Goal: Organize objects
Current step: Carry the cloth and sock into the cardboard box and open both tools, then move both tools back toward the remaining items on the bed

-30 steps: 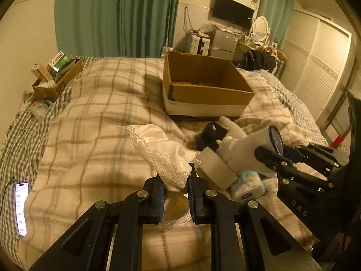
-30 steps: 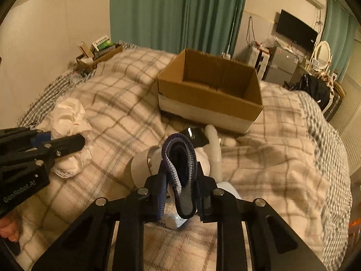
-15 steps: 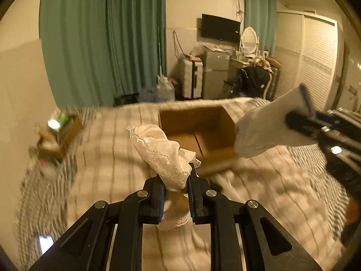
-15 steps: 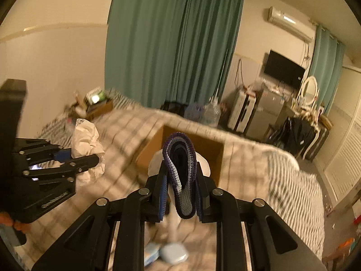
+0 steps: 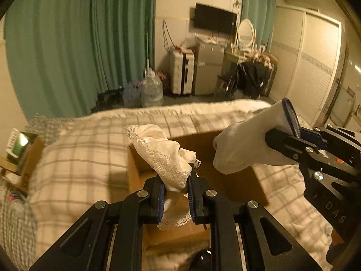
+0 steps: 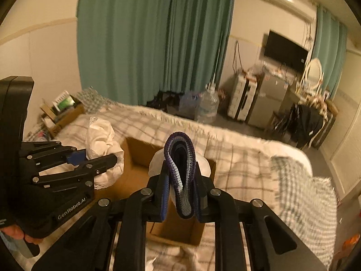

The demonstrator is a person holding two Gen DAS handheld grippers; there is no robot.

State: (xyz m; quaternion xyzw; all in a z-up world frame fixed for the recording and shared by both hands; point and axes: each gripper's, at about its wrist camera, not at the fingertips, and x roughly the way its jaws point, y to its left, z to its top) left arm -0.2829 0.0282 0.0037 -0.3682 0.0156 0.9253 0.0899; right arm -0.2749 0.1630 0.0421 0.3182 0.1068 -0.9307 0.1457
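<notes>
Above the cardboard box on the bed, the left tongs were clamped on a lace cloth, while the right tongs, at 3 o'clock, gripped a white sock.

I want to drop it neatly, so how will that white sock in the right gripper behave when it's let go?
The white sock probably flops: its toe sags past the right gripper. It looks light and should land limp in the cardboard box, unlikely to roll.
</notes>
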